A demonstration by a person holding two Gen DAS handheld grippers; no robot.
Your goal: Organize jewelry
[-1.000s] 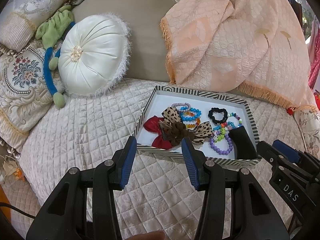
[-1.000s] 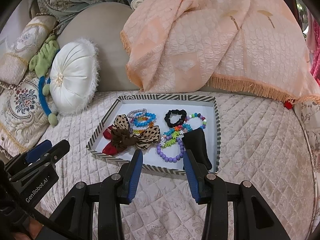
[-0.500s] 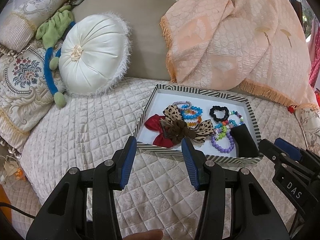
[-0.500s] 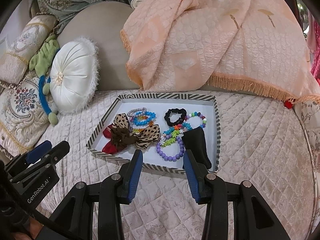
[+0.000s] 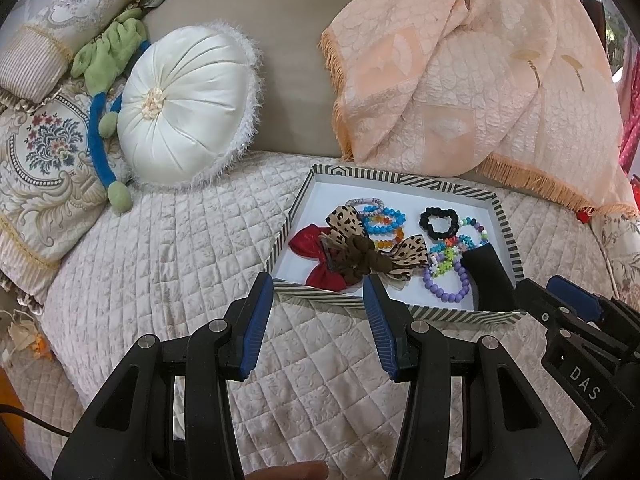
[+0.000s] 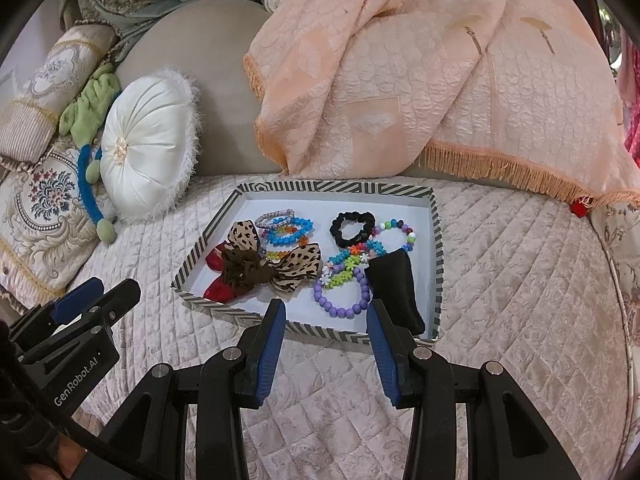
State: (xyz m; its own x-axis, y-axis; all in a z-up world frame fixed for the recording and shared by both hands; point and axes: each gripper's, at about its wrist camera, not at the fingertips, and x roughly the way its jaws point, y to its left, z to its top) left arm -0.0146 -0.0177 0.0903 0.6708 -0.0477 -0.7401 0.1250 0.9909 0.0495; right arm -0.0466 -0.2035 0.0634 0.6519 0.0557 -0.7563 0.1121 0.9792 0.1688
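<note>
A striped-rim tray (image 5: 404,179) (image 6: 437,240) sits on the quilted bed. It holds a leopard bow (image 5: 408,258) (image 6: 298,266) over a red bow (image 5: 308,240), a purple bead bracelet (image 5: 448,292) (image 6: 344,310), a blue bead bracelet (image 6: 290,232), a black scrunchie (image 5: 438,222) (image 6: 352,228), other coloured bracelets and a black pouch (image 5: 490,280) (image 6: 396,288). My left gripper (image 5: 318,292) hangs open just short of the tray's near rim, nothing between its blue pads. My right gripper (image 6: 326,320) is open too, over the near rim by the purple bracelet.
A round white cushion (image 5: 188,104) and a green-and-blue plush toy (image 5: 100,120) lean at the back left beside embroidered pillows (image 5: 36,168). A peach fringed blanket (image 5: 472,72) is heaped behind the tray. The other gripper (image 5: 576,320) shows at the right edge.
</note>
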